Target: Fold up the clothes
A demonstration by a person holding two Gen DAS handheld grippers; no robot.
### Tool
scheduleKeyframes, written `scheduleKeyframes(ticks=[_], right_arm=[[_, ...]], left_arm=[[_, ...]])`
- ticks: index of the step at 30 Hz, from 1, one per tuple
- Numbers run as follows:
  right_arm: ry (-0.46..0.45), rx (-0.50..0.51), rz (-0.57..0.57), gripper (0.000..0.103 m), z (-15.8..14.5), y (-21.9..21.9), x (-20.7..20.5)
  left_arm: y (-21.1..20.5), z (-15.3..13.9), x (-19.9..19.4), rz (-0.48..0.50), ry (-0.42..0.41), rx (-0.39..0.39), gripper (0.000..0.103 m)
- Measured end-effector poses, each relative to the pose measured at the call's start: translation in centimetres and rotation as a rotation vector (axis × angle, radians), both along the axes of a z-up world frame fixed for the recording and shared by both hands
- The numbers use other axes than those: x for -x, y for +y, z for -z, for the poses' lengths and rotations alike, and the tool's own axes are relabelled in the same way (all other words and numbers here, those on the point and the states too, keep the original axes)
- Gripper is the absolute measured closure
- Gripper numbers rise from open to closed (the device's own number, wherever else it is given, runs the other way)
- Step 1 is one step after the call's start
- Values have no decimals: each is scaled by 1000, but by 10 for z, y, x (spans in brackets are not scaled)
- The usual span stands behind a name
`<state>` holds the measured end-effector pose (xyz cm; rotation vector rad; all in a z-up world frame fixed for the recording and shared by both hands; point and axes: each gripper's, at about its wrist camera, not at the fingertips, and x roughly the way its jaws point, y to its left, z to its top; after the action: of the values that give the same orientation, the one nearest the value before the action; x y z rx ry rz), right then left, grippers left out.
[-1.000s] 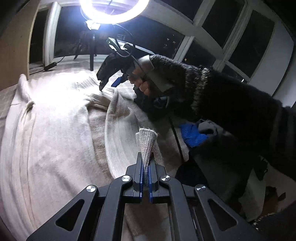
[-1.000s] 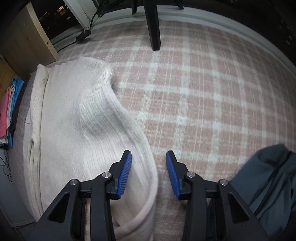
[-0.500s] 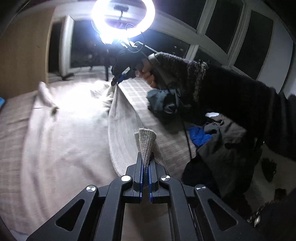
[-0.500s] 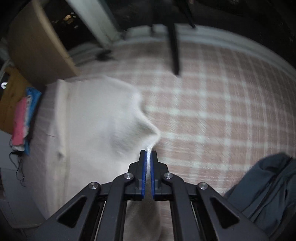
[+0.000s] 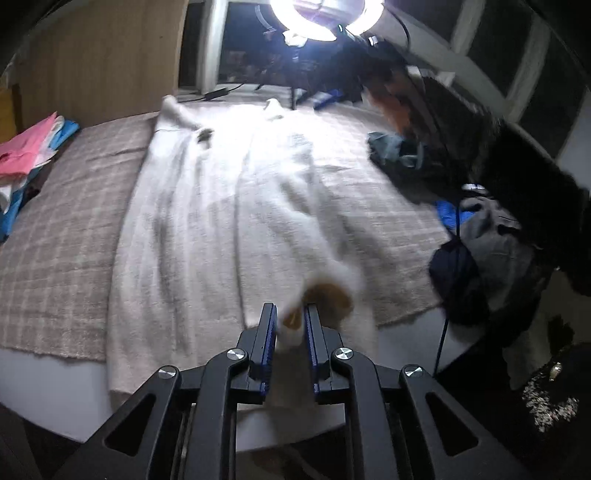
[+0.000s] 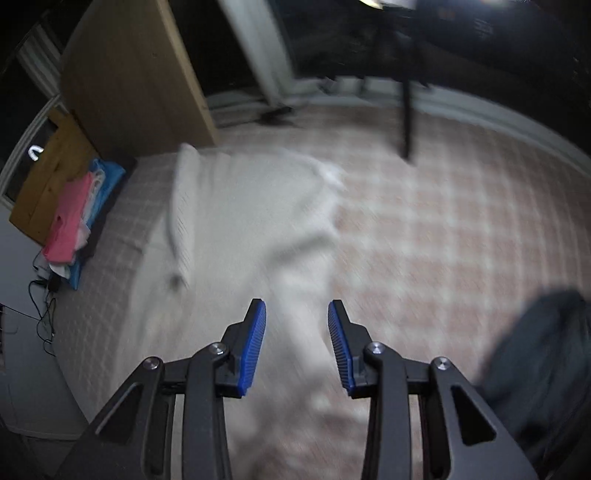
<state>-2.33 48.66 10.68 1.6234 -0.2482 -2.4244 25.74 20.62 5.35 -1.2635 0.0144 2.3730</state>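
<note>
Opening, the left claw (image 5: 290, 325) straddles the white sweater's (image 5: 221, 206) cuff; right claw (image 6: 296, 343) opening, empty

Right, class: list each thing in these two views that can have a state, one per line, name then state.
Cream sweater: spread on the checked blanket, partly folded.
Left claw: opening, sweater's cuff between its pads.
Right claw: opening, nothing gripped.
Ring light: on.
Pink and blue clothes: stacked.
Dark clothes: heaped, unfolded.
</note>
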Motion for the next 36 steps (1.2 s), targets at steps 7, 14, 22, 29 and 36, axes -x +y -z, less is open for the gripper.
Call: scheduleKeyframes(ticks=[7, 14, 22, 29, 36], right_arm=[[-130, 121, 54, 64, 47, 14, -29], [-80, 107, 47, 61, 41, -9, -12], [-141, -3, 22, 79, 59, -27, 7], [-173, 43, 37, 81, 57, -14, 8], [-158, 39, 35, 87, 55, -11, 5]], left_arm=[[23, 11, -6, 200, 21, 94, 75], [29, 18, -29, 282, 2, 129, 67], [17, 16, -28, 222, -3, 136, 64], [48, 42, -13, 272, -23, 170, 65], [38, 46, -11, 274, -12, 119, 97]])
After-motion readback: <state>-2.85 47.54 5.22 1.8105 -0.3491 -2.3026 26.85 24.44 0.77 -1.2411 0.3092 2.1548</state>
